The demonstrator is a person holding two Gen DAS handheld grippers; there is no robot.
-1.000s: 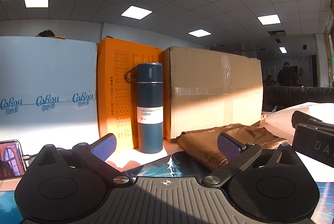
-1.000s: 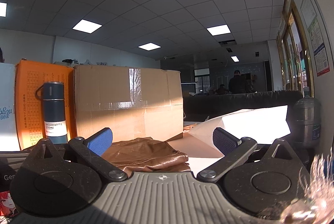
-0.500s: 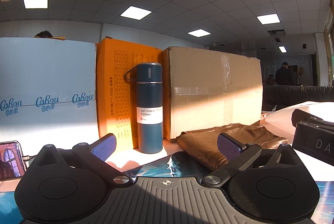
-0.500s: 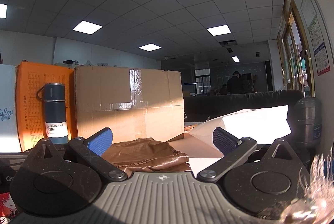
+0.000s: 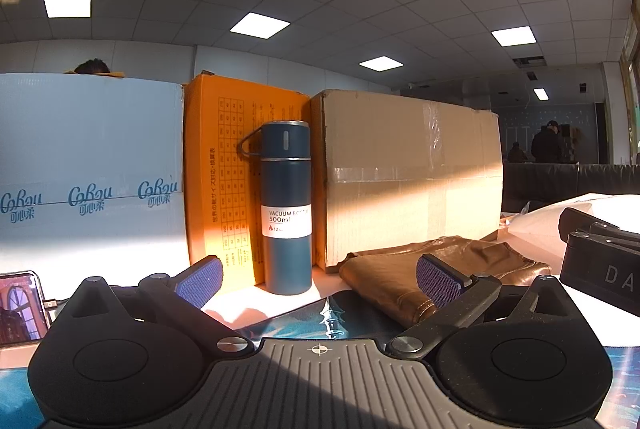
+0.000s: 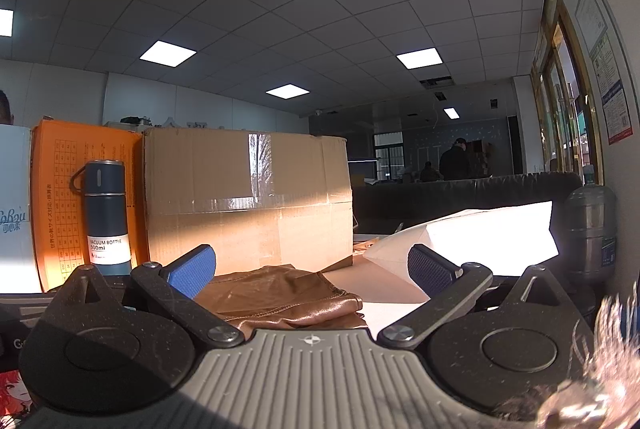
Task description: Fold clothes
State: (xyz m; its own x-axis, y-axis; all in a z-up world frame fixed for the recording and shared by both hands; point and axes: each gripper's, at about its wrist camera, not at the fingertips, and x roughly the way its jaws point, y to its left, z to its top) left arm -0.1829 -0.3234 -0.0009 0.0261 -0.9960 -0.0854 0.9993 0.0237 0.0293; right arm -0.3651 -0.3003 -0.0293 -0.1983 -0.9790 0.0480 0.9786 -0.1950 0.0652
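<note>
Seen from the left wrist camera, going left to right: one phone (image 5: 18,303) with a picture on its screen leans at the far left edge. Behind it stands one pale blue box (image 5: 88,165) printed three times with the same logo, then one orange box (image 5: 224,165) covered in small print, then one plain cardboard box (image 5: 408,177) sealed with clear tape. That makes three boxes in a row along the back of the worktop (image 5: 248,303). One dark blue vacuum bottle (image 5: 286,209) stands upright in front of the seam between the orange and cardboard boxes, its white label reading 500 ml.

The left hand-held gripper (image 5: 318,275) rests low with its two blue-padded fingers (image 5: 200,275) spread wide apart and nothing between them. To its right lies the one brown garment (image 5: 420,269), folded into a flat bundle on the worktop just in front of the cardboard box. Farther right sits the dark body of the other tool.

In the right wrist view, the right hand-held gripper (image 6: 308,269) is likewise spread wide and empty, with the garment lying just ahead between its fingers' lines of sight. One white paper bag (image 6: 480,237) lies on its side to the right, and one large water jug (image 6: 590,229) stands by the wall. Two people are visible far back in the room.
</note>
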